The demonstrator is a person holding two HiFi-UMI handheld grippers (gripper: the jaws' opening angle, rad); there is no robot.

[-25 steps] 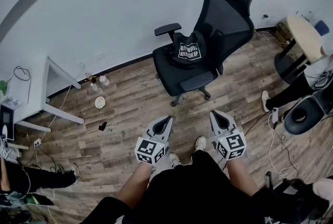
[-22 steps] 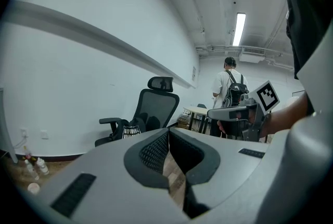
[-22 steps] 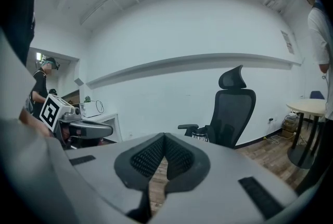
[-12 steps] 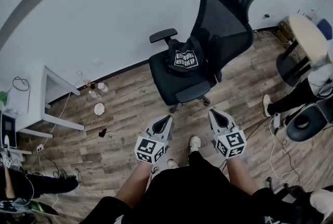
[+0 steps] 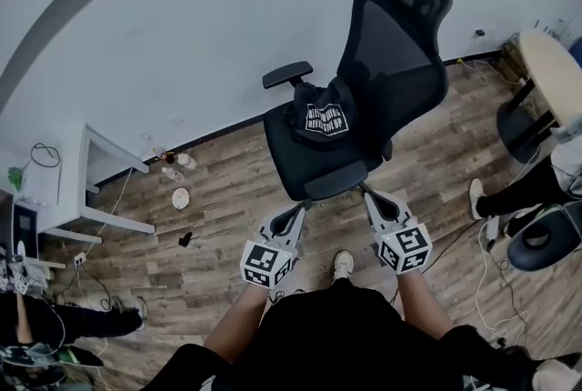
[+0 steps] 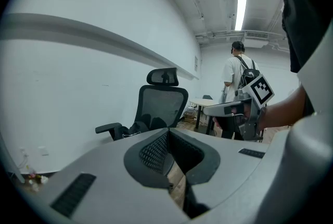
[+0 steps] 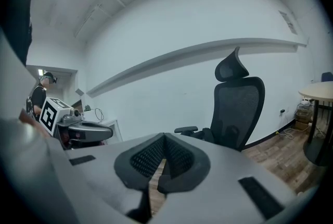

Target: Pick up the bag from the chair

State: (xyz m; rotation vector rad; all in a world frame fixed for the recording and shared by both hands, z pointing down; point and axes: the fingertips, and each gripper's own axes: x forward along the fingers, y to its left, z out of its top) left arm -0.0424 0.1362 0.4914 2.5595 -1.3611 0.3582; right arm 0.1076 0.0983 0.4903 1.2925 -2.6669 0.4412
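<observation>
A black bag with a white printed patch [image 5: 320, 114] lies on the seat of a black mesh office chair [image 5: 382, 62] that stands against the white wall. My left gripper [image 5: 295, 211] is shut and empty, its tip just short of the seat's front edge. My right gripper [image 5: 371, 196] is also shut and empty, beside the chair's near armrest. In the left gripper view the chair [image 6: 162, 103] stands ahead with the dark bag [image 6: 141, 127] on its seat. From the right gripper view I see the chair [image 7: 238, 108] and the bag [image 7: 207, 135] just past the jaws.
A white desk [image 5: 98, 191] stands at the left, with bottles and small items [image 5: 177, 169] on the wooden floor by the wall. At the right are a round table [image 5: 556, 71], a seated person's legs [image 5: 523, 191] and a dark stool [image 5: 546, 239]. Cables trail across the floor.
I have stepped toward the chair, which now sits closer and more central in the head view. Both grippers have come up to its seat edge, still shut.
</observation>
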